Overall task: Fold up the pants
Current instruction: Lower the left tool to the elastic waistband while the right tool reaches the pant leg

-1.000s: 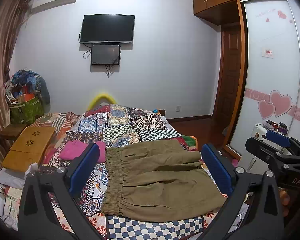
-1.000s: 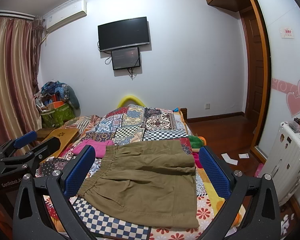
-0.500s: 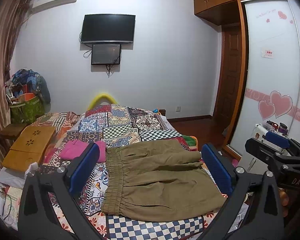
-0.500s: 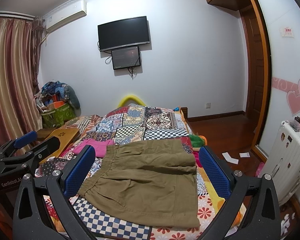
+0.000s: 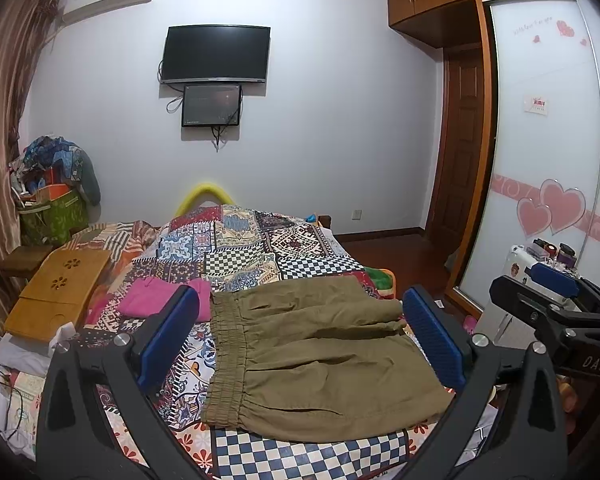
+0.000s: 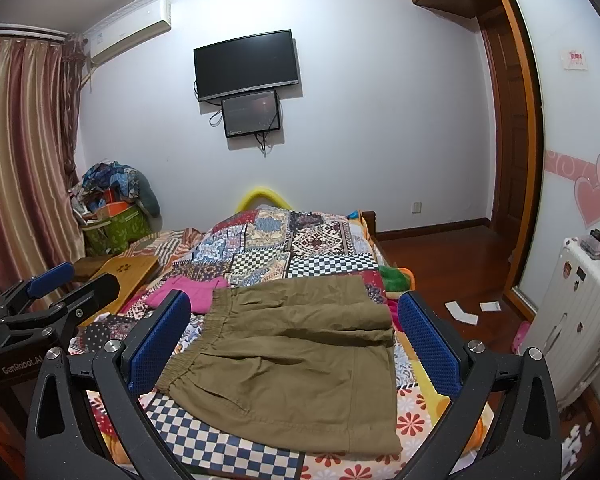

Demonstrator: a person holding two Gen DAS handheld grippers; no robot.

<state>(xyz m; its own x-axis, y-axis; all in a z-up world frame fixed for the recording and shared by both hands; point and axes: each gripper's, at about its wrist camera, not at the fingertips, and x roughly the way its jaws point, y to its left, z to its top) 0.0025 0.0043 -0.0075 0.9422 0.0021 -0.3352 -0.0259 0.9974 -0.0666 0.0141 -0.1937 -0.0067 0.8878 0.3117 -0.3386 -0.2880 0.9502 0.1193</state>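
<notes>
Olive-khaki pants (image 5: 312,356) lie flat on the patchwork bedspread (image 5: 260,240), folded into a short rectangle with the elastic waistband at the left. They also show in the right wrist view (image 6: 292,356). My left gripper (image 5: 300,332) is open and empty, held above and in front of the pants. My right gripper (image 6: 292,336) is open and empty, likewise above the pants. The right gripper shows at the right edge of the left wrist view (image 5: 556,300). The left gripper shows at the left edge of the right wrist view (image 6: 48,296).
A pink garment (image 5: 156,296) lies left of the pants. A wooden lap tray (image 5: 56,292) sits on the bed's left side. A white suitcase (image 6: 572,320) stands on the wood floor at the right, by the sliding wardrobe (image 5: 548,140). A green bin of clutter (image 6: 116,224) is back left.
</notes>
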